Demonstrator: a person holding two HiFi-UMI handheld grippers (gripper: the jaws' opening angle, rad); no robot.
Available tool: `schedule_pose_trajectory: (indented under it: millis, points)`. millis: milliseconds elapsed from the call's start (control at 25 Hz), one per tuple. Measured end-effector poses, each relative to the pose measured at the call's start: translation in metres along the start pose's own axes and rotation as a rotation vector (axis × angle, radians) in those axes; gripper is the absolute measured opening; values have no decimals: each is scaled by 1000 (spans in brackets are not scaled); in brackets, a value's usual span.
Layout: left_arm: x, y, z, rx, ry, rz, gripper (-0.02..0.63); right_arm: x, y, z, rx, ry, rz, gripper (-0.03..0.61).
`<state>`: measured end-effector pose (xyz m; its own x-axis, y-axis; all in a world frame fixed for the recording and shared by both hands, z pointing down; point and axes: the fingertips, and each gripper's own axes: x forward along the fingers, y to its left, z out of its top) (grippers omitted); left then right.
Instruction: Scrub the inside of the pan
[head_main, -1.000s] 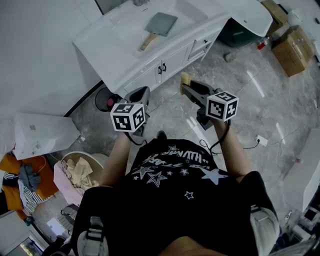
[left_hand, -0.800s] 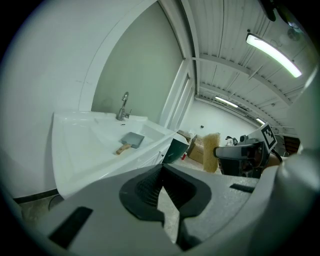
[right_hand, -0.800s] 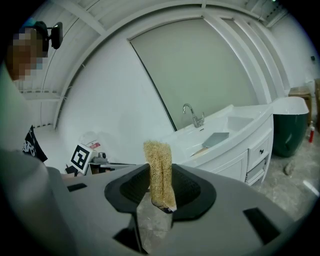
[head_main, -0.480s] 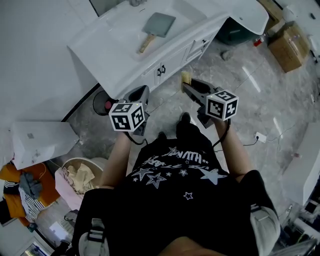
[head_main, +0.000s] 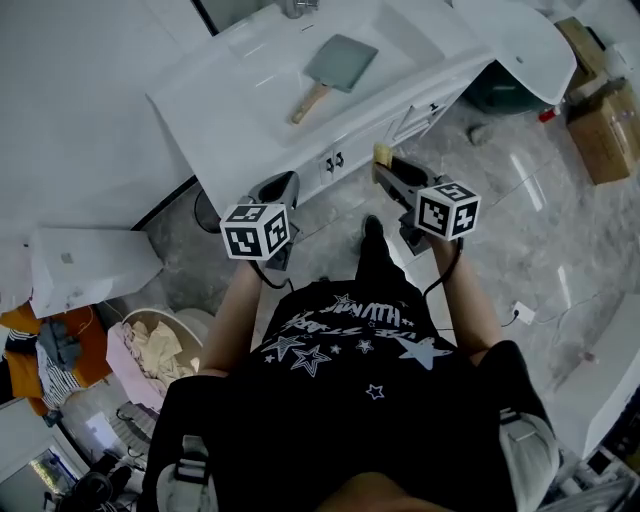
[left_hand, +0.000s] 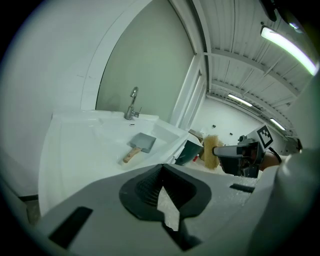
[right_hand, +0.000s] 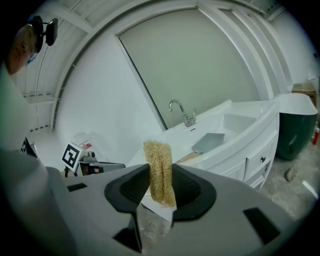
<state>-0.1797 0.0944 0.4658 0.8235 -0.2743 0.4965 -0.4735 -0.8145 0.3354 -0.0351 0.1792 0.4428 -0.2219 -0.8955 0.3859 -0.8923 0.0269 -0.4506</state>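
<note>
Left hand-held gripper (left_hand: 161, 172) closed, pan (left_hand: 141, 143) beyond

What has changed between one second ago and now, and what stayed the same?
The person stepped toward the white vanity, so both grippers came nearer its edge; the right gripper is almost at the cabinet front. Nothing was taken or let go. The right gripper stays shut on the loofah scrubber, the left gripper stays shut and empty, and the pan lies untouched on the vanity top.
</note>
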Motion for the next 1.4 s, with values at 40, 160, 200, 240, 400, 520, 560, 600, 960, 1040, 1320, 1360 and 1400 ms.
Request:
schedule_pose_trajectory:
  millis: [40, 160, 200, 240, 400, 520, 560, 600, 960, 1040, 1320, 1360, 1400]
  points:
    - [11, 3, 6, -3, 5, 15, 8, 7, -11, 7, -2, 8, 10, 133]
    - [42, 7, 25, -7, 17, 44, 8, 23, -41, 31, -21, 29, 36, 133]
    - [51, 7, 32, -6, 19, 53, 8, 27, -51, 38, -36, 35, 41, 133]
    - [60, 7, 38, -5, 20, 63, 8, 32, -60, 46, -55, 42, 44, 133]
    - [88, 2, 56, 5, 28, 95, 8, 45, -91, 68, -116, 70, 63, 135]
    - [103, 2, 64, -17, 21, 126, 8, 53, -111, 78, -130, 91, 78, 137]
    - [108, 4, 67, -31, 16, 137, 8, 56, -119, 81, -136, 97, 79, 137]
    - [113, 6, 69, -45, 14, 150, 8, 58, -126, 84, -142, 103, 80, 137]
    - [137, 12, 78, -105, 11, 269, 8, 87, -168, 107, -176, 163, 134, 137]
    - [139, 12, 77, -117, 7, 286, 8, 94, -174, 110, -165, 173, 140, 137]
    - [139, 19, 72, -127, 16, 314, 8, 113, -174, 116, -105, 171, 185, 137]
    - [141, 23, 74, -130, 17, 317, 8, 116, -176, 117, -97, 172, 183, 137]
    - [144, 26, 76, -136, 20, 319, 9, 118, -178, 117, -89, 173, 181, 137]
